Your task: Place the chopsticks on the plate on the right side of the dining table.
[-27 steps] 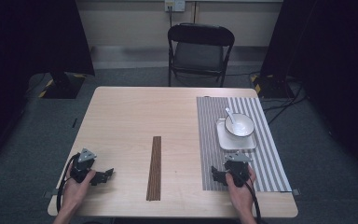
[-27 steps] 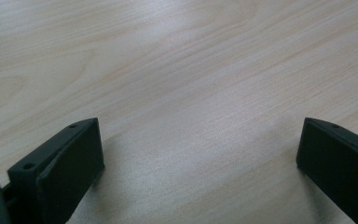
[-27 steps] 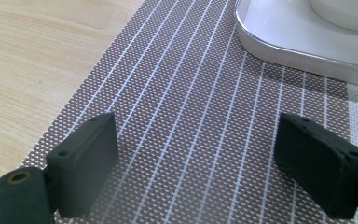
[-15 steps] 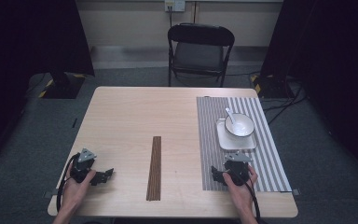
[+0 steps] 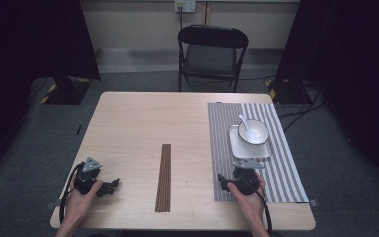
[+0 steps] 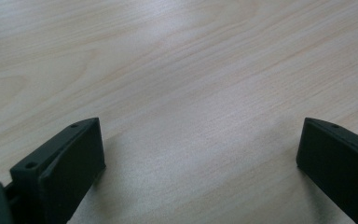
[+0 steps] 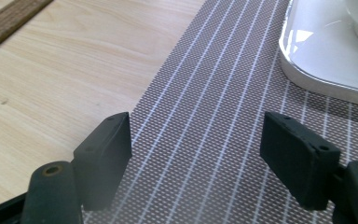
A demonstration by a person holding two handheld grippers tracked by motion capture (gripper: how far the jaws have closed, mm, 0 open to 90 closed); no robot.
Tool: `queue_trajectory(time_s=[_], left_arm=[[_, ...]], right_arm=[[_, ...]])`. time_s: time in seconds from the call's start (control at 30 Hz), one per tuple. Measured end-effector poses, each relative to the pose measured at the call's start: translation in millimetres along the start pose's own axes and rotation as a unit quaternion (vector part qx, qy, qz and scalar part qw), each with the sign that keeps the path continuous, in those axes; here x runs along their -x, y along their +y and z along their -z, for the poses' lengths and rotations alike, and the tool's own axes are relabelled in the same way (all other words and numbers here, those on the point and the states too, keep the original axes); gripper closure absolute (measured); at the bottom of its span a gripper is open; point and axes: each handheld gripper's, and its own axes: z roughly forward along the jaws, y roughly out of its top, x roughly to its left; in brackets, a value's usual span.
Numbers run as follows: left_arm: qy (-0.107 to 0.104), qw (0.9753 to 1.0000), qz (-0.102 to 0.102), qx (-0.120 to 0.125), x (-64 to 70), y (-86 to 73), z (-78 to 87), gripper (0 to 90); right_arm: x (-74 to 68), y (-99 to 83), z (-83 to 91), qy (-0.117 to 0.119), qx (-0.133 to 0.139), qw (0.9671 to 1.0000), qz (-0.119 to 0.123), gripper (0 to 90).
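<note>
My left gripper (image 5: 109,185) rests on the wooden table (image 5: 143,128) near its front left corner, held in a hand. Its jaws stand wide open over bare wood, and the left gripper (image 6: 200,135) has nothing between them. My right gripper (image 5: 227,180) sits at the front left edge of the grey striped placemat (image 5: 271,173). This right gripper (image 7: 196,126) is open too, with only the placemat (image 7: 205,154) under it. A white square plate (image 7: 326,60) lies just beyond it to the right.
The plate (image 5: 241,148) carries a white bowl (image 5: 254,132) holding a spoon (image 5: 243,121). A dark brown strip (image 5: 163,177) lies lengthwise at the table's middle front, also visible as the strip (image 7: 9,18). A black folding chair (image 5: 212,52) stands beyond the far edge.
</note>
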Motion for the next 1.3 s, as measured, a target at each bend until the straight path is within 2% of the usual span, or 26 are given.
queue_trajectory(time_s=[0.13, 0.27, 0.3, 0.33, 0.47, 0.53, 0.6, 0.7, 0.77, 0.87, 1.0, 1.1, 1.3], left_arm=[[-0.001, 1.0000, 0.001, 0.000, 0.2, -0.2, 0.3, 0.4], [0.000, 1.0000, 0.000, -0.001, -0.1, -0.5, 0.7, 0.4], [0.001, 1.0000, -0.001, -0.002, 0.0, -1.2, 1.5, 0.4], [0.001, 1.0000, -0.001, -0.002, 0.0, -1.2, 1.5, 0.4], [0.002, 1.0000, 0.000, -0.001, 0.3, -1.8, 2.1, 0.4], [0.002, 1.0000, 0.000, -0.001, 0.3, -1.8, 2.1, 0.4], [0.001, 1.0000, 0.000, -0.001, 0.2, -1.9, 2.2, 0.4], [0.001, 1.0000, 0.000, -0.001, 0.2, -1.9, 2.2, 0.4], [0.001, 1.0000, 0.000, -0.001, 0.2, -1.9, 2.2, 0.4], [0.001, 1.0000, 0.000, -0.001, 0.2, -1.9, 2.2, 0.4], [0.001, 1.0000, 0.000, -0.001, 0.1, -1.9, 2.2, 0.4], [0.001, 1.0000, 0.000, -0.001, 0.2, -1.9, 2.2, 0.4], [0.001, 1.0000, 0.000, -0.001, 0.2, -1.9, 2.3, 0.4]], right_arm=[[-3.5, 0.5, -0.2, 0.008, -0.003, 0.9999, -0.005, 24.2], [-7.4, 2.9, -0.3, 0.013, 0.000, 0.9999, -0.001, 24.4], [-10.7, 4.9, 0.6, 0.023, 0.000, 0.9997, 0.002, 26.4], [-10.7, 4.9, 0.6, 0.023, 0.000, 0.9997, 0.002, 26.4], [-23.2, 8.6, -0.2, 0.042, 0.003, 0.9990, 0.015, 26.7], [-26.5, 9.4, -1.0, 0.044, 0.001, 0.9988, 0.020, 26.7], [-36.7, 11.5, -4.3, 0.052, -0.001, 0.9982, 0.028, 27.1], [-45.3, 15.3, -8.4, 0.062, 0.001, 0.9970, 0.045, 27.4], [-49.3, 19.8, -10.9, 0.069, 0.002, 0.9967, 0.043, 27.5], [-53.9, 24.9, -13.7, 0.069, 0.005, 0.9964, 0.050, 27.6], [-63.2, 34.4, -18.3, 0.080, 0.014, 0.9949, 0.061, 29.5], [-74.0, 41.1, -23.8, 0.086, 0.016, 0.9943, 0.062, 37.1], [-92.4, 45.7, -33.5, 0.102, 0.014, 0.9922, 0.071, 37.9]])
